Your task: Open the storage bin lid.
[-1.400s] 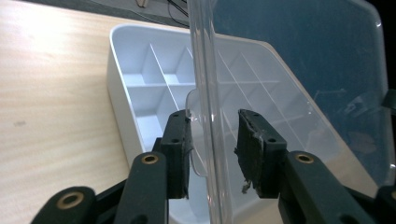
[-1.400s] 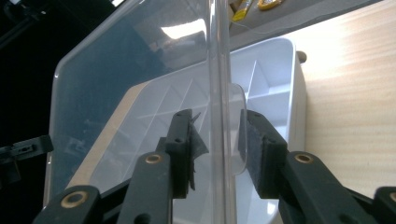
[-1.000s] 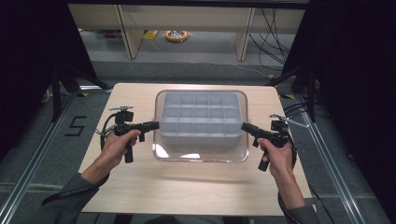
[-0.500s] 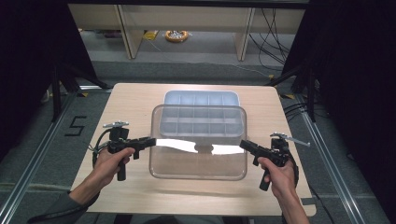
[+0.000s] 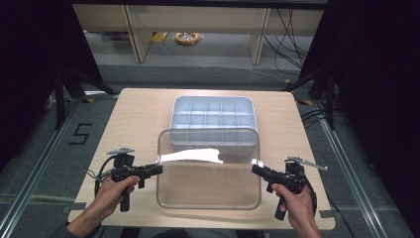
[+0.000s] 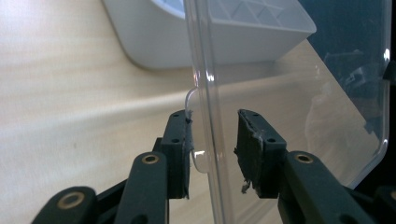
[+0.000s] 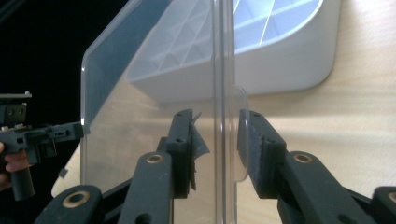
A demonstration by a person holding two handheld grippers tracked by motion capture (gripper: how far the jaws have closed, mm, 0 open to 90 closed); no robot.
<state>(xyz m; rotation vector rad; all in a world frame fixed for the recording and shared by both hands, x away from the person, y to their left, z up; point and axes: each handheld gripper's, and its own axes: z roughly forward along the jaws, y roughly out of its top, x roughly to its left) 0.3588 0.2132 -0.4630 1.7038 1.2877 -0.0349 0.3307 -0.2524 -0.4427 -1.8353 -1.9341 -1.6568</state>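
High view. A light wooden table (image 5: 138, 114) carries a white compartment tray (image 5: 213, 119) toward its far middle, divided into a grid of square cells. Nearer the person, a clear plastic lid (image 5: 208, 171) with rounded corners is held between two hand-held grippers; its far edge overlaps the tray's near rim, and a bright glare patch lies on its upper left part. The left gripper (image 5: 157, 169), in the person's left hand (image 5: 111, 191), meets the lid's left edge. The right gripper (image 5: 255, 169), in the right hand (image 5: 297, 203), meets the lid's right edge. Whether the lid rests on the table or is raised above it cannot be told from here. On the floor beyond the table lies a coil of yellow cable (image 5: 187, 37).

Left gripper view. The lid's (image 6: 289, 79) edge runs upright between the two black jaws. The jaws are spread: one pad touches a small tab on the lid's rim, the other stands clear with a visible gap. The tray (image 6: 219, 37) lies beyond on the table (image 6: 60, 93).

Right gripper view. The lid's (image 7: 140, 102) edge again passes upright between the jaws, with its rounded tab just beside one pad. Gaps show on both sides, so the jaws are apart and not clamped. The tray (image 7: 280, 51) is seen behind and through the lid. The left gripper (image 7: 77, 130) appears at the lid's opposite edge.
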